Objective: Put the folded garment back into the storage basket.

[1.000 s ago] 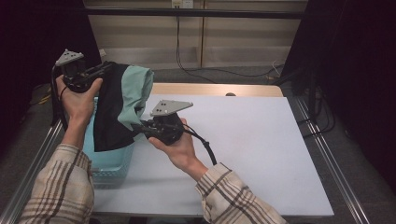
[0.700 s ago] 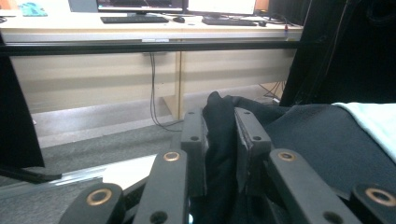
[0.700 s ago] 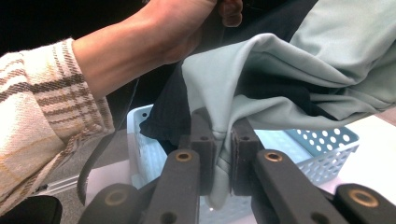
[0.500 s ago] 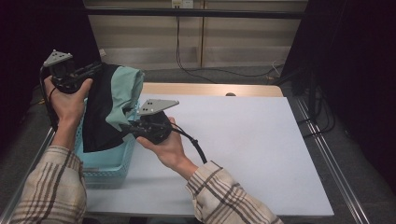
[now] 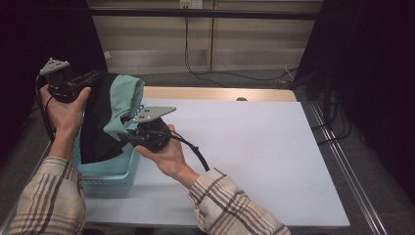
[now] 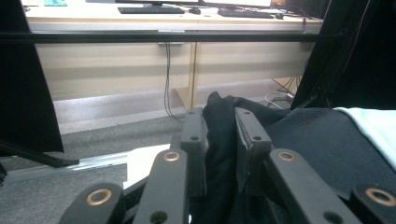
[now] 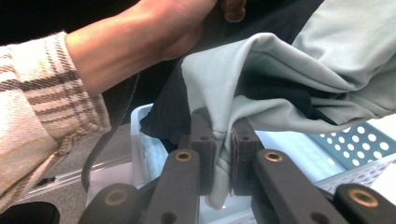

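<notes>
Both grippers hold the cloth (image 5: 105,117) up over the blue basket (image 5: 110,171). The left gripper (image 6: 219,140) is clamped on its black part and the right gripper (image 7: 222,154) on its pale green part. Next, it probably needs lowering into the basket before the jaws let go.

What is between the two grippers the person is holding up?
A black and mint garment stretches between them, over the blue basket. In the high view the left gripper pinches its black part, and the right gripper pinches its mint part.

Garment (image 5: 105,117): black cloth with pale mint panel, limp and creased, hanging stretched in the air above the light-blue perforated basket (image 5: 110,174) at counter's left edge.
</notes>
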`<state>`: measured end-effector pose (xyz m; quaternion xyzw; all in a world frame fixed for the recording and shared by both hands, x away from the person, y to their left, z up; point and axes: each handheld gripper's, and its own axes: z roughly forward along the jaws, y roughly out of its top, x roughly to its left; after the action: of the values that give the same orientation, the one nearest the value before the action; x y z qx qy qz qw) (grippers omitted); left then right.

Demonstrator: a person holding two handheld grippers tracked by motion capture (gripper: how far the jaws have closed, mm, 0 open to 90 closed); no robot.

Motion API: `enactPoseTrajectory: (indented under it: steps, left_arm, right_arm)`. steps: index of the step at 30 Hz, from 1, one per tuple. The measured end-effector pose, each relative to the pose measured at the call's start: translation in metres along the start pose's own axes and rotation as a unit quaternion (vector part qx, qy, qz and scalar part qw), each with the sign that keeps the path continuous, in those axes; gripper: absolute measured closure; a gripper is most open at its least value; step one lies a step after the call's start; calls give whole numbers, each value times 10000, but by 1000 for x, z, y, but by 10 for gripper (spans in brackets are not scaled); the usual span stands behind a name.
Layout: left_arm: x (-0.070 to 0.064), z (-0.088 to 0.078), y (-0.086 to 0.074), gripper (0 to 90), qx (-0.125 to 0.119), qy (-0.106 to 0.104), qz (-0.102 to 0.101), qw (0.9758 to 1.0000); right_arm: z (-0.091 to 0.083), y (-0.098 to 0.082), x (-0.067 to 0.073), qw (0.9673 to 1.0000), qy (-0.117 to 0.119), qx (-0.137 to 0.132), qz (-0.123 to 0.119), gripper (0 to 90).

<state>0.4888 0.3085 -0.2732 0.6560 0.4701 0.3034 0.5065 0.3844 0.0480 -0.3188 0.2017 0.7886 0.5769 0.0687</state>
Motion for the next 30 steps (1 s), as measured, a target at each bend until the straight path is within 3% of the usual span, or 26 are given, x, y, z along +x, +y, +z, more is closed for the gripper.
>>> enactPoseTrajectory:
  steps: [3, 4, 11, 14, 18, 19, 23, 24, 27, 30]
  left_arm:
    - [3, -3, -1, 761, 53, 1, -33, 10000]
    - [6, -3, -1, 761, 70, 49, 70, 9999]
    - [12, -1, -5, 761, 161, 63, -126, 9998]
    - [14, 0, -7, 761, 216, 176, 16, 9996]
    - [16, 0, -8, 761, 236, 154, -82, 9996]
    - [18, 1, -8, 761, 217, 197, -13, 9996]
    - [20, 2, -10, 760, 276, 218, -96, 9993]
    - [21, 2, -10, 760, 321, 239, -37, 9992]
    - [22, 3, -13, 760, 281, 218, -153, 9993]
    - [23, 4, -16, 761, 348, 287, -27, 9990]
  right_arm:
    - [3, -3, -2, 10000, -23, 63, 27, 832]
    - [4, -3, -3, 10000, -29, 79, 15, 832]
    - [13, -4, -3, 9999, 7, 104, 67, 832]
    - [18, -5, -2, 9999, 21, 131, 75, 832]
    - [25, -7, -2, 9997, 75, 174, 124, 832]
    - [27, -7, -2, 9997, 78, 180, 123, 832]
    - [32, -6, -2, 9996, 70, 226, 136, 832]
    - [33, -7, -2, 9996, 67, 219, 137, 832]
    - [37, -8, -3, 9996, 59, 246, 153, 832]
    - [40, -10, -2, 9994, 63, 301, 147, 832]
